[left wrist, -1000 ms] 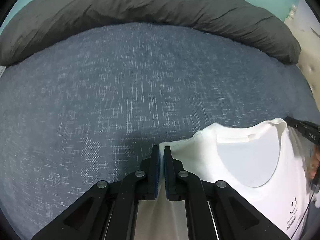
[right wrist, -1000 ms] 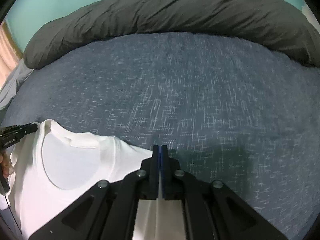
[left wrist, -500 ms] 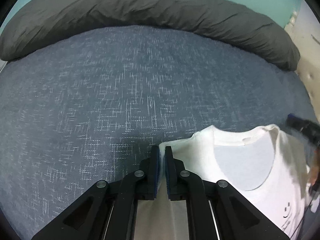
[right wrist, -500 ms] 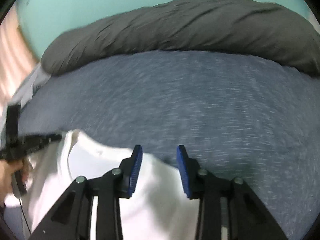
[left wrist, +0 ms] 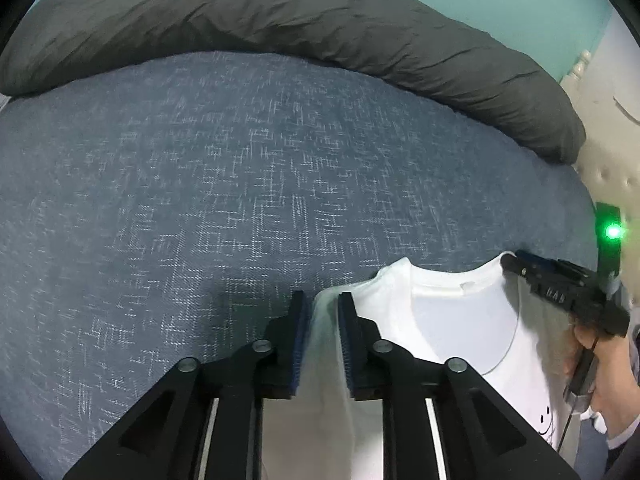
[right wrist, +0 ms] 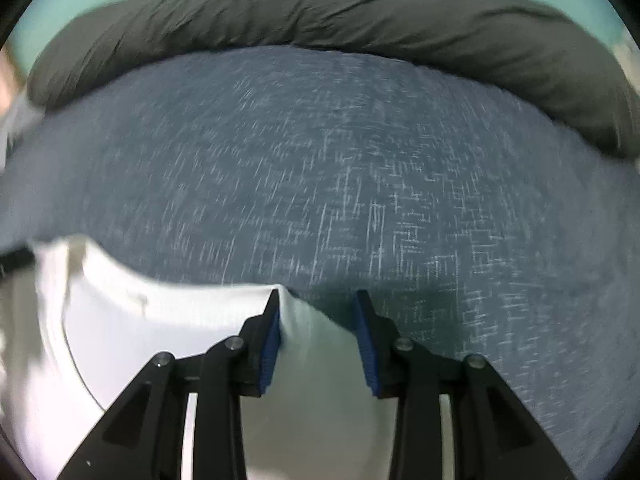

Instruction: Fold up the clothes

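Both grippers (left wrist: 323, 316) (right wrist: 316, 312) parted over white shirt (left wrist: 460, 320).

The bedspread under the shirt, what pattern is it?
Bedspread: dark blue with fine white flecks, clearest in the left wrist view.

The right gripper (right wrist: 316, 312) stood with jaws apart, having just opened, over the white T-shirt (right wrist: 160, 320)'s shoulder edge on the blue bedspread (right wrist: 320, 168); a dark grey bolster (right wrist: 320, 12) lay far.

Left tool (left wrist: 323, 316) and right tool (right wrist: 316, 316), jaws parted.
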A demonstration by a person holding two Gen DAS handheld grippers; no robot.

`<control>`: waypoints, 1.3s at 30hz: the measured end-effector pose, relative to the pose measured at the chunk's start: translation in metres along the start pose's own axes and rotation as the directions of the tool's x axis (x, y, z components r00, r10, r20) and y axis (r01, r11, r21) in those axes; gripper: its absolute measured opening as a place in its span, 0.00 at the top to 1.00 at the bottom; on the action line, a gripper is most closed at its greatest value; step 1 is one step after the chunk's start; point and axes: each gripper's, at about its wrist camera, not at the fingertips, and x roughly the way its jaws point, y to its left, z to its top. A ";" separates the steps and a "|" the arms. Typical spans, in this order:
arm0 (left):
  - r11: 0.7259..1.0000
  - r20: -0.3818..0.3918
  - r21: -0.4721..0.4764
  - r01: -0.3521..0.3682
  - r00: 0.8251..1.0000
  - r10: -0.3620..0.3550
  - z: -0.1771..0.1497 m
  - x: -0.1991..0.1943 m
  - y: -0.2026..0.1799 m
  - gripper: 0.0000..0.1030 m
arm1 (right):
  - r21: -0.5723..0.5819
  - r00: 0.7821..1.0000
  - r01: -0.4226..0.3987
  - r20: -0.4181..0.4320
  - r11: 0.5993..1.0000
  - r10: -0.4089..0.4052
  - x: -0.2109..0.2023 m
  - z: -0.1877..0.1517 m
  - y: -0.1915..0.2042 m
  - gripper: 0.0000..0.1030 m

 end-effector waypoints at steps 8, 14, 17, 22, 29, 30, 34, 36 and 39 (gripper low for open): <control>1.000 0.044 -0.030 0.008 0.999 -0.007 0.002 -0.010 -0.002 0.73 | 0.148 0.995 -0.084 0.062 0.985 0.076 -0.012 0.017 -0.020 0.66; 0.996 0.079 -0.080 0.032 0.997 -0.025 0.006 -0.037 0.000 0.53 | 0.138 0.993 -0.107 0.074 0.985 0.097 -0.039 0.011 -0.029 0.66; 0.997 0.066 -0.070 0.009 0.998 -0.005 -0.001 -0.051 0.001 0.53 | 0.138 0.991 -0.128 0.064 0.982 0.120 -0.057 -0.006 -0.034 0.66; 0.997 0.039 -0.075 -0.024 0.999 0.027 -0.027 -0.076 0.019 0.53 | 0.121 0.988 -0.154 0.044 0.981 0.150 -0.093 -0.041 -0.054 0.66; 0.989 0.000 -0.142 -0.038 0.999 0.038 -0.090 -0.129 0.051 0.53 | 0.115 0.988 -0.155 0.034 0.981 0.152 -0.145 -0.099 -0.092 0.66; 0.989 -0.005 -0.145 -0.041 0.999 0.041 -0.098 -0.135 0.053 0.53 | 0.121 0.987 -0.162 0.026 0.979 0.160 -0.151 -0.110 -0.097 0.66; 0.986 -0.036 -0.160 -0.040 0.999 0.035 -0.136 -0.162 0.058 0.53 | 0.164 0.986 -0.168 0.004 0.972 0.169 -0.172 -0.149 -0.110 0.66; 0.987 -0.057 -0.158 -0.034 0.998 0.026 -0.155 -0.172 0.058 0.53 | 0.183 0.984 -0.176 0.005 0.967 0.179 -0.182 -0.166 -0.114 0.66; 0.988 -0.091 -0.149 -0.028 0.996 0.014 -0.184 -0.183 0.054 0.53 | 0.198 0.983 -0.180 0.004 0.963 0.183 -0.197 -0.188 -0.119 0.66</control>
